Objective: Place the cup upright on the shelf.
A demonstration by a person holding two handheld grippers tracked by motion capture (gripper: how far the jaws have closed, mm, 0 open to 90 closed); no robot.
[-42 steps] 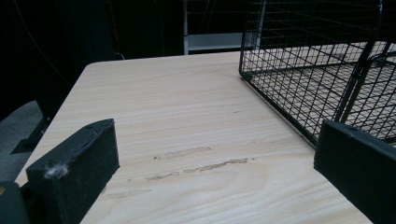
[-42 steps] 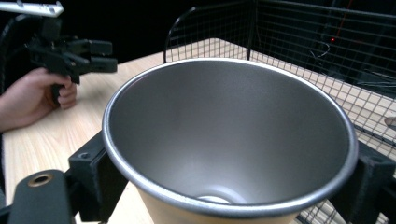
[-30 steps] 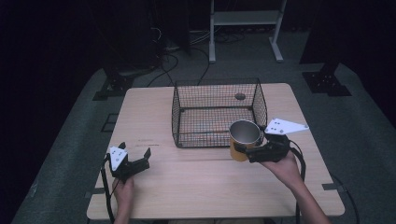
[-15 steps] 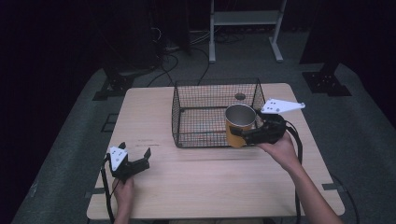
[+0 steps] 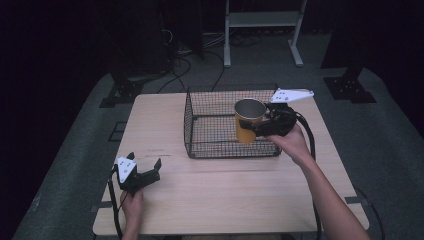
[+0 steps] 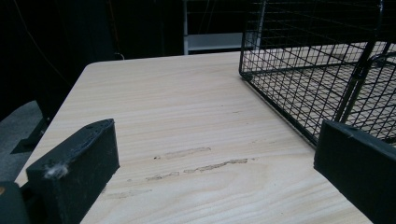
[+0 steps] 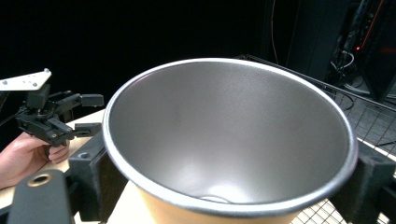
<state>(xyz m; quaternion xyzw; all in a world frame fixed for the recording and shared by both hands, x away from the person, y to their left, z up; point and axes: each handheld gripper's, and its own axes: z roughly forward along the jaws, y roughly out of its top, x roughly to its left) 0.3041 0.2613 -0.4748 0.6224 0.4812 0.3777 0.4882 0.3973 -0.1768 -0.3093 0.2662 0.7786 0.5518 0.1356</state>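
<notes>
A yellow cup [image 5: 247, 125] with a bare steel inside hangs upright over the right half of the black wire basket [image 5: 210, 145]. My right gripper [image 5: 260, 128] is shut on the cup, one jaw on each side of its wall. The right gripper view looks down into the cup [image 7: 224, 135], whose rim spans the gap between the jaws. My left gripper [image 5: 146, 168] rests open on the table near the front left corner, holding nothing. The left gripper view has its jaws wide apart over bare wood [image 6: 187, 140], with the basket [image 6: 317, 70] ahead on the right.
The wooden table [image 5: 225, 200] has free room in front of and left of the basket. A white metal stand [image 5: 260, 20] and cables lie on the floor beyond the far edge. The right gripper's cable [image 5: 310, 145] trails along the table's right side.
My right gripper has lifted the cup from in front of the basket's right front corner and carried it farther and left, over the basket. The left gripper has stayed put.
</notes>
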